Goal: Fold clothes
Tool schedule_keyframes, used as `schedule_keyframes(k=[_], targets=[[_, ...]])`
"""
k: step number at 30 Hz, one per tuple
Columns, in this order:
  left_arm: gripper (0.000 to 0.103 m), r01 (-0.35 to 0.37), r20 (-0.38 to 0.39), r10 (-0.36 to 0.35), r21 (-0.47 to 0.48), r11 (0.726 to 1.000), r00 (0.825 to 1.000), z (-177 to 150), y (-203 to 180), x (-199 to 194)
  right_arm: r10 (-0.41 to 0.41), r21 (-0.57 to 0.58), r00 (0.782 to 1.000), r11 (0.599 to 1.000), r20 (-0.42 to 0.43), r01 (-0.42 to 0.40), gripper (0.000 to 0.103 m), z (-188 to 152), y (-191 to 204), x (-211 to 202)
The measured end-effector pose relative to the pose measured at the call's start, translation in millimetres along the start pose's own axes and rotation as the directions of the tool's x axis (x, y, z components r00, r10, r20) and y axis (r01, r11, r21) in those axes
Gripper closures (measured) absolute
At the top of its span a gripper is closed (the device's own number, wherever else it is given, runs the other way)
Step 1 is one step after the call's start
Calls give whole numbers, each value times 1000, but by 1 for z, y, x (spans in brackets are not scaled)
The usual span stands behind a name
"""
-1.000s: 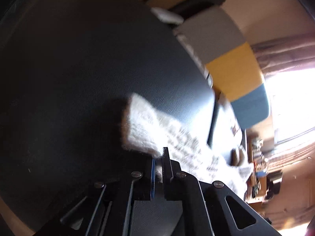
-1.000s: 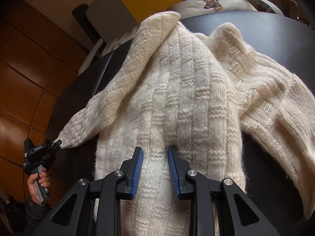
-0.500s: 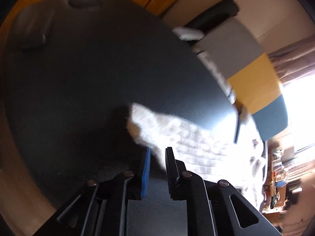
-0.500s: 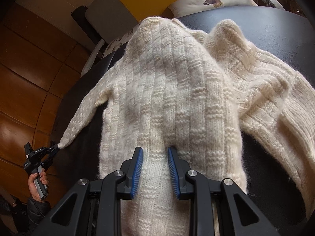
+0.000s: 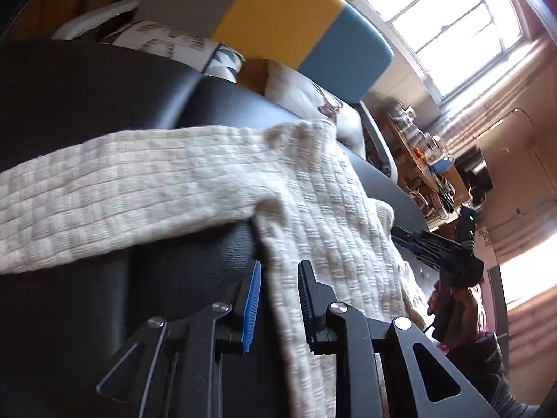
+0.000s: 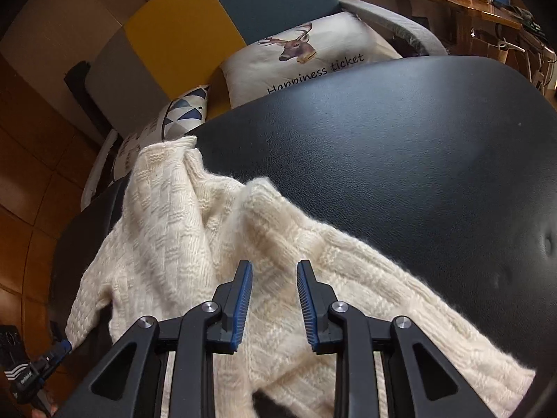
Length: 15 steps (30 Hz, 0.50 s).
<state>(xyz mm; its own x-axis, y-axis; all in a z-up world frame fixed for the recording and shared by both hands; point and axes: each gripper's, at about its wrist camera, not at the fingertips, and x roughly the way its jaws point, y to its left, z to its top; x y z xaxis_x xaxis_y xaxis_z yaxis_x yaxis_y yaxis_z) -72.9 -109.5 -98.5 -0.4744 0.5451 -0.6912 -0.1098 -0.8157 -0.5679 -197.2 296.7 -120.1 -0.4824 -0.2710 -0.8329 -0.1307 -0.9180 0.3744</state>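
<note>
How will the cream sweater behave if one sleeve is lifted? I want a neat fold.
Probably floppy: the sweater already lies in soft folds and bunches at the collar. Its chunky knit looks fairly heavy, so the sleeve would likely sag and stretch. The fuzzy yarn may hold well in the fingers, yet slide easily over the smooth black table.

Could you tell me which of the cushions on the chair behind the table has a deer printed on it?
The larger cream cushion, leaning against the chair's blue back panel; it shows a deer head above the words "Happiness ticket". The smaller cushion beside it carries only blue and grey triangles.
</note>
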Motion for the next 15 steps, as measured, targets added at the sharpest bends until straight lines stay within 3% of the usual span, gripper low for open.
schedule_keyframes(k=[4, 6, 9, 12, 15], targets=[[70, -2, -52, 6, 73, 997, 999, 9, -47, 45, -59, -63, 995, 997, -74, 54, 76, 4, 10, 37], [70, -18, -91, 27, 95, 995, 995, 9, -55, 63, -93, -136, 995, 987, -31, 88, 76, 0, 16, 43], [69, -47, -154, 67, 124, 991, 986, 3, -57, 88, -211, -310, 977, 928, 27, 208, 81, -9, 34, 46], [68, -71, -201, 102, 156, 985, 974, -2, -58, 108, -290, -412, 954, 863, 72, 293, 83, -14, 47, 49], [68, -82, -198, 121, 194, 978, 973, -8, -58, 109, -313, -415, 946, 853, 82, 318, 83, -5, 38, 49]])
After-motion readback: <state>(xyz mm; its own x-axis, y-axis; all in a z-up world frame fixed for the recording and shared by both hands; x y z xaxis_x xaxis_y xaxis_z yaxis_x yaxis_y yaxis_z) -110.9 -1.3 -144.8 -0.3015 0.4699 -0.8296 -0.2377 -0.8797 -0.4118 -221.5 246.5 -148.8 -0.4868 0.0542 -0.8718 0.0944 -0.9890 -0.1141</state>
